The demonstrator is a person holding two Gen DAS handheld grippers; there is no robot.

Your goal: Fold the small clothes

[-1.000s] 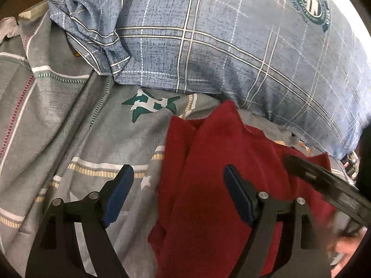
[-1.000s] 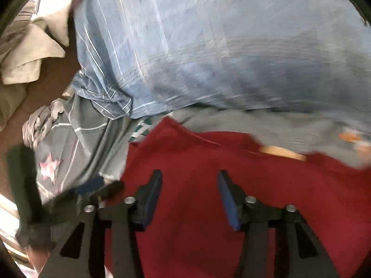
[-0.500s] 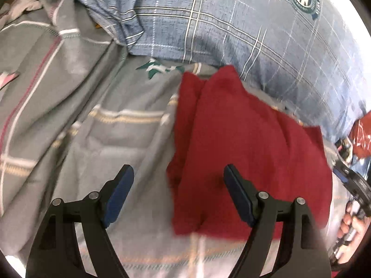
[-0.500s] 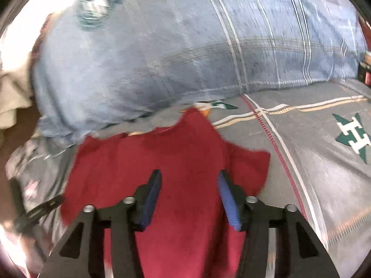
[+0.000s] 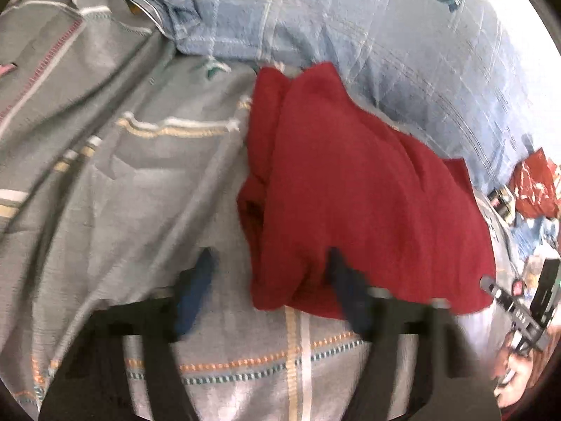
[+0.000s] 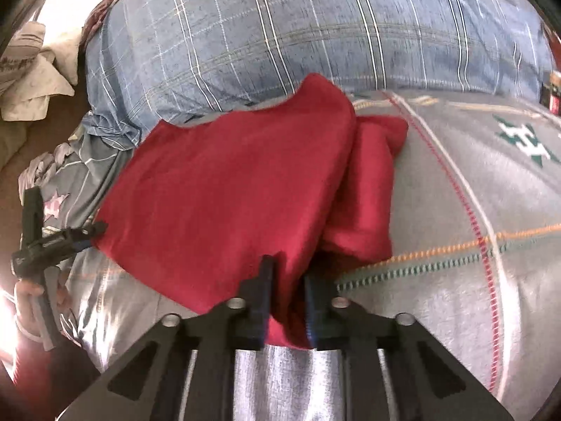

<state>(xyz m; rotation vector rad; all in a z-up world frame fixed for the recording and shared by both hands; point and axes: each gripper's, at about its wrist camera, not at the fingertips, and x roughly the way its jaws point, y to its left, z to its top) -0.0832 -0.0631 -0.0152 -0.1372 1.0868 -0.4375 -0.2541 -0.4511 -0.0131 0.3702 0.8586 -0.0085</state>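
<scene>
Right gripper [image 6: 285,301], its jaws just closed, pinches the near edge of a red garment [image 6: 228,196] and the blurred left gripper [image 5: 270,280], jaws just narrowed, straddles its corner, pads not pressing, on a grey striped bedsheet [image 6: 455,280] before a blue plaid pillow [image 6: 298,28].

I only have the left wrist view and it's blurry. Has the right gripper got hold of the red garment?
Observer: Yes. The right gripper has just been closing and now pinches the red garment at its near edge.
Operator: Is the cloth flat on that side?
Observer: No, a lower red layer pokes out to the right of the top one.
Operator: Anything past the pillow?
Observer: A crumpled cream cloth lies left of the blue checked pillow.
</scene>
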